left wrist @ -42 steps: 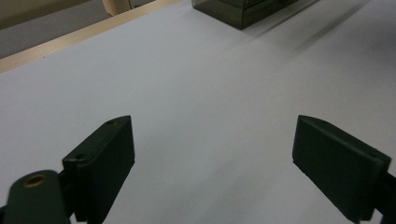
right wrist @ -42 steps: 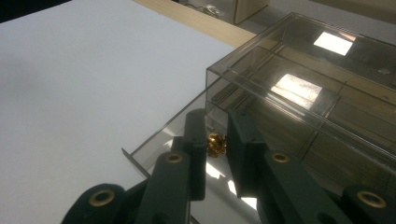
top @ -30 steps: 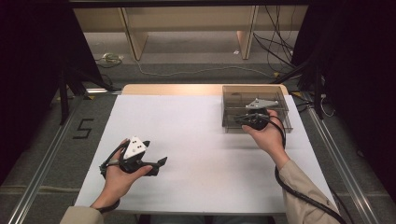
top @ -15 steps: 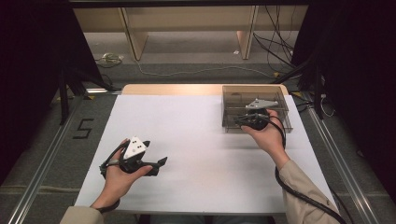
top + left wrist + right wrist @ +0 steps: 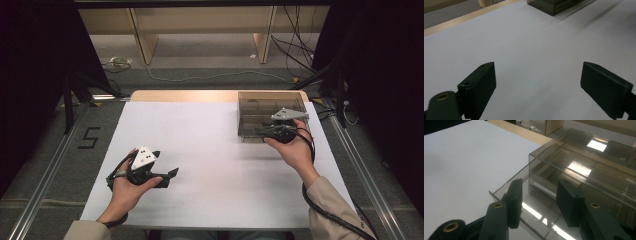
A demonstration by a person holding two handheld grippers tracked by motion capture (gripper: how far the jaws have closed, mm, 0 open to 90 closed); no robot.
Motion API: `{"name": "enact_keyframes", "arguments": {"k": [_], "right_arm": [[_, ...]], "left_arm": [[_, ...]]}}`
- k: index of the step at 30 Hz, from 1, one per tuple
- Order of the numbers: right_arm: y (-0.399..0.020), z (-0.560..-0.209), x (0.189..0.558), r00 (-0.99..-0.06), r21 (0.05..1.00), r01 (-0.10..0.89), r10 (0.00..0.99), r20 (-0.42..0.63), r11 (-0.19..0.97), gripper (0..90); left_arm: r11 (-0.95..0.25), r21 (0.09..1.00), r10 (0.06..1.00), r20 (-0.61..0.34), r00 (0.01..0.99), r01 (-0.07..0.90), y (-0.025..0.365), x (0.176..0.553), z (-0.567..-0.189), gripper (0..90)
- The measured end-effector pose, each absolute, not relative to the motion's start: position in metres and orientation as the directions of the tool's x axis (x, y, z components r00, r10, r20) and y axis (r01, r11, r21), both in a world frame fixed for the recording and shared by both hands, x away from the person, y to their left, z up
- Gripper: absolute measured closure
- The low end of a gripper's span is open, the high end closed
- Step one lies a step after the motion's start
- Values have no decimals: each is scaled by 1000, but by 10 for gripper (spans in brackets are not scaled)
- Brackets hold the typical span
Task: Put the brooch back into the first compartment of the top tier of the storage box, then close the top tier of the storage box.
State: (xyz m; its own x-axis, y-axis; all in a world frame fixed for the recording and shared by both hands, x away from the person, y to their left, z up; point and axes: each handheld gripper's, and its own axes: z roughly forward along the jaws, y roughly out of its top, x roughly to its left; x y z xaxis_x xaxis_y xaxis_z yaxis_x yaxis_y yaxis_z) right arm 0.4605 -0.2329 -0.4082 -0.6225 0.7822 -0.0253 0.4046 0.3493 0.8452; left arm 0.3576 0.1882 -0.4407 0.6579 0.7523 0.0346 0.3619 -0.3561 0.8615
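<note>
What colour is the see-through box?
Smoky brown-grey; the box shows best in the right gripper view.

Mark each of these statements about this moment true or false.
1. A smoky clear box stands at the far right of the white table. True.
2. The left tool grips a small block. False: its jaws stand apart over bare table, with nothing between them.
3. The right tool is at the box's near edge. True.
4. The right tool's jaws are pressed flat together. False: they stand apart, having just been opening, with a clear wall of the box between them.
</note>
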Motion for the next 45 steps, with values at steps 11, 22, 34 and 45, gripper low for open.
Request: {"name": "enact_keyframes", "arguments": {"k": [11, 22, 34, 45], "right_arm": [[-239, -404, 452, -613, 870, 376, 790, -24, 318, 545], [-266, -403, 428, -593, 882, 354, 804, -46, 312, 900], [-288, -415, 421, -568, 849, 387, 818, -87, 359, 900], [-301, -428, 417, -552, 808, 431, 826, -116, 402, 900]], "left_arm": [[-351, 864, 750, 27, 661, 362, 186, 360, -441, 131], [-352, 857, 755, 22, 656, 376, 181, 362, -441, 134], [-336, 863, 765, 17, 643, 377, 186, 360, -440, 136], [-340, 866, 760, 25, 649, 366, 187, 357, -439, 136]]}}
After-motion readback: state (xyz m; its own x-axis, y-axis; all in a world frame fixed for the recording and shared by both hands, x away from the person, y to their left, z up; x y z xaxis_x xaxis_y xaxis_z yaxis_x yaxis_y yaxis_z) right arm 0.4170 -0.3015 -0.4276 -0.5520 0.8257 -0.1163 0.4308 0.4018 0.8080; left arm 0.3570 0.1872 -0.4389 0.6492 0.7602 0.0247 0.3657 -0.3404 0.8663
